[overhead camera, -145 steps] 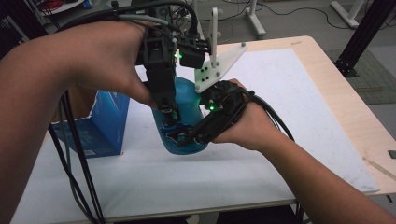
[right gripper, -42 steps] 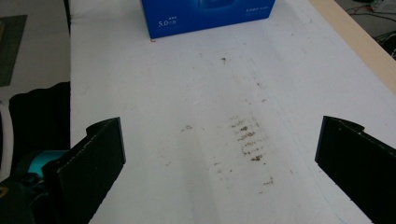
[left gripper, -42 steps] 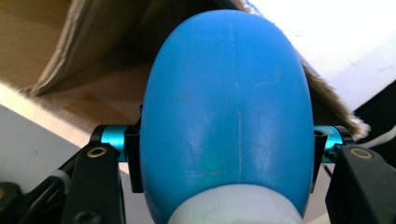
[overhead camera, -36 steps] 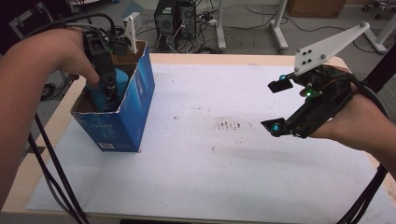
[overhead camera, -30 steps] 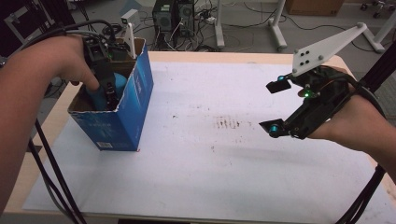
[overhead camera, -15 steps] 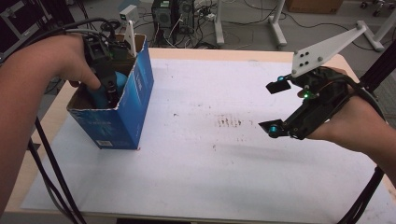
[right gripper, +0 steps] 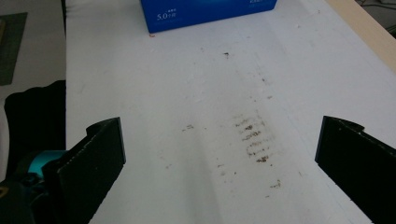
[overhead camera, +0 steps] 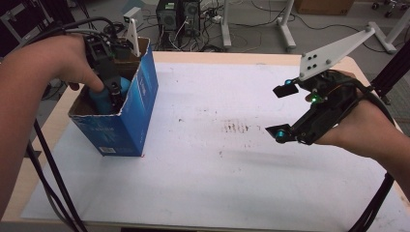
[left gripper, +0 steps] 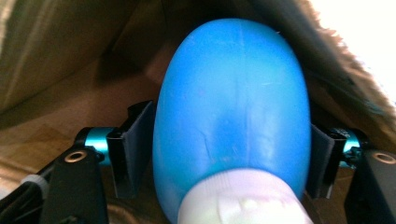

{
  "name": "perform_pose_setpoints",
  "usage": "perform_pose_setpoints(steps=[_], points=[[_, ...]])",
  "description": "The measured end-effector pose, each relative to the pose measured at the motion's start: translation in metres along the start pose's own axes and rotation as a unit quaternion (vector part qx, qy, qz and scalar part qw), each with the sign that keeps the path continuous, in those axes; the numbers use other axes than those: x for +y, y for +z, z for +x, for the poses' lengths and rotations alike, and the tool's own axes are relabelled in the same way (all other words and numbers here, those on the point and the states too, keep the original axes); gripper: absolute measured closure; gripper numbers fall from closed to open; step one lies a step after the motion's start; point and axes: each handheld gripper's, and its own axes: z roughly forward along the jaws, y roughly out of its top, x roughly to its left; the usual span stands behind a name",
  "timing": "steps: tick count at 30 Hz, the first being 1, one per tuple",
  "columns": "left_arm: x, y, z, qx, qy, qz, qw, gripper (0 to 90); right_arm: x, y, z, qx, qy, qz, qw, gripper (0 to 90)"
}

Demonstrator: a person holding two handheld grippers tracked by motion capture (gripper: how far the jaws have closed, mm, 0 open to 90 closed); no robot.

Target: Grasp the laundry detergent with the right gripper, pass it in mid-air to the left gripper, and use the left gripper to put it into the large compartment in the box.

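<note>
- Sitting down inside the blue cardboard box [overhead camera: 130, 125] at the left end of the table [overhead camera: 203, 193], the blue bottle [overhead camera: 99, 96] has its rounded body straight ahead of the left gripper's camera and its white cap [left gripper: 243, 207] at the near end
- left gripper [overhead camera: 113, 92] is reaching down into the box with its jaws either side of the bottle; they've just been opening, and the pads look eased off the plastic rather than pinching it, so it reads as let go
- right gripper [overhead camera: 281, 112] hangs over the right side of the table, well apart from the box, jaws spread wide with nothing in them
- bottle looks like smooth, glossy moulded plastic, so probably a bit slippery, and the curved sides give flat pads little to bite on
- likely stiff enough not to crush, though a thin wall could dent under a hard squeeze
- weight is a guess, since the pictures can't tell whether it's full
- best place to grab is probably across the narrower flanks of the body or up at the neck by the cap, where the jaws won't slide off the curve
- box walls are tight around it, so lifting straight up seems safest
</note>
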Motion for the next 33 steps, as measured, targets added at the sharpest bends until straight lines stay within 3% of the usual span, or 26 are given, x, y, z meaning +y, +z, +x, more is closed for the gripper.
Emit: perform_pose_setpoints(steps=[13, 19, 23, 27, 28, 29, 30, 33], points=[[-0.004, -0.027, -0.009, 0.009, -0.010, -0.013, 0.9998, 22.4, 0.000, 0.000, -0.002, 0.004, 0.002, -0.003, 1.0000, 0.6], [-0.006, -0.042, -0.017, 0.015, -0.001, -0.020, 0.9997, 20.3, -0.001, -0.004, -0.007, 0.017, 0.006, 0.006, 0.9998, 0.6], [-0.007, -0.056, -0.025, 0.016, 0.012, -0.024, 0.9995, 18.0, 0.002, -0.008, -0.012, 0.019, 0.004, 0.030, 0.9994, 0.6], [-0.006, -0.070, -0.036, 0.018, 0.034, -0.033, 0.9987, 16.5, 0.006, -0.015, -0.020, 0.026, -0.004, 0.057, 0.9981, 0.6], [-0.003, -0.075, -0.043, 0.021, 0.050, -0.038, 0.9978, 16.1, 0.007, -0.017, -0.024, 0.032, -0.007, 0.068, 0.9971, 0.6], [-0.003, -0.075, -0.043, 0.021, 0.050, -0.038, 0.9978, 13.8, 0.007, -0.017, -0.024, 0.032, -0.007, 0.068, 0.9971, 0.6], [-0.001, -0.078, -0.049, 0.021, 0.064, -0.040, 0.9969, 13.8, 0.008, -0.018, -0.026, 0.035, -0.010, 0.076, 0.9965, 0.6], [0.004, -0.080, -0.058, 0.023, 0.081, -0.038, 0.9957, 12.7, 0.009, -0.020, -0.035, 0.040, -0.019, 0.109, 0.9931, 0.6]])
